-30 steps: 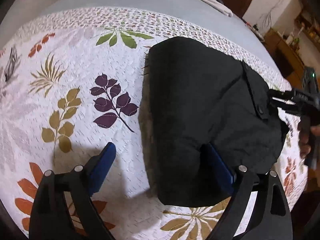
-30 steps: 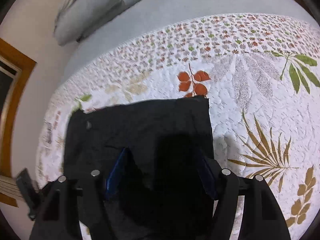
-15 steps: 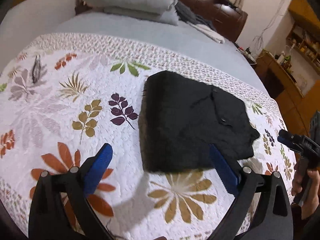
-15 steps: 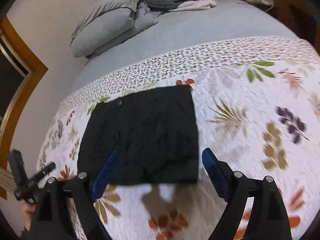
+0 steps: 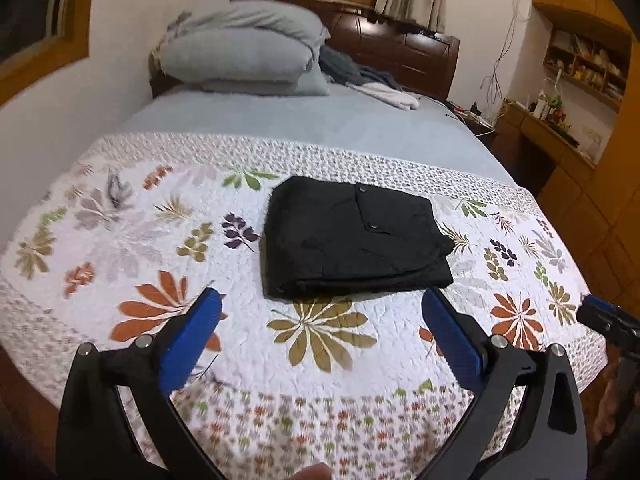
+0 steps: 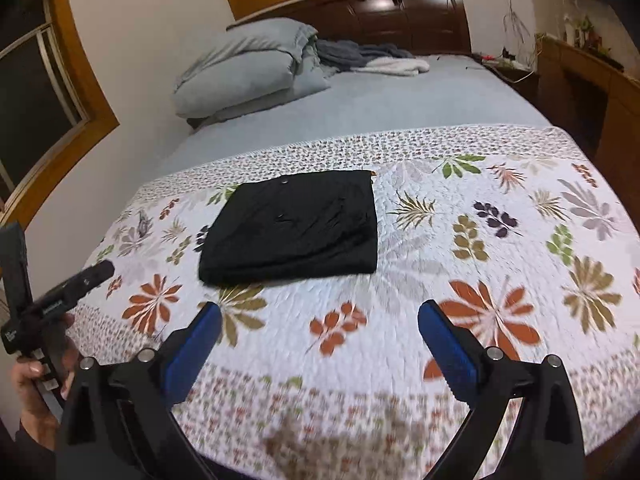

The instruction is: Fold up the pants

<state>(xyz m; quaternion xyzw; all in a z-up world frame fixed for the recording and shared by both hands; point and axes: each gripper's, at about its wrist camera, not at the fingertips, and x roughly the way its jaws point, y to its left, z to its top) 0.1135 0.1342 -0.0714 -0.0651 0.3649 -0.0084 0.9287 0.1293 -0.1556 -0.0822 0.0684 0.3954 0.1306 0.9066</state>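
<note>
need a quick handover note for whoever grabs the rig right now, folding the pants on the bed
Left gripper: open, empty, held over the near edge of the bed, short of the pants.
Right gripper: open, empty, also over the near edge, touching nothing.
Pants: black, folded into a compact rectangle of several layers, lying flat on the floral quilt near its middle. Neither gripper touches them.
Done: the folding looks complete; the stack is fairly squared, with its layered edge facing the grippers.
Left: probably nothing beyond a check; the right end of the stack looks slightly uneven and may want a light tidy.
</note>
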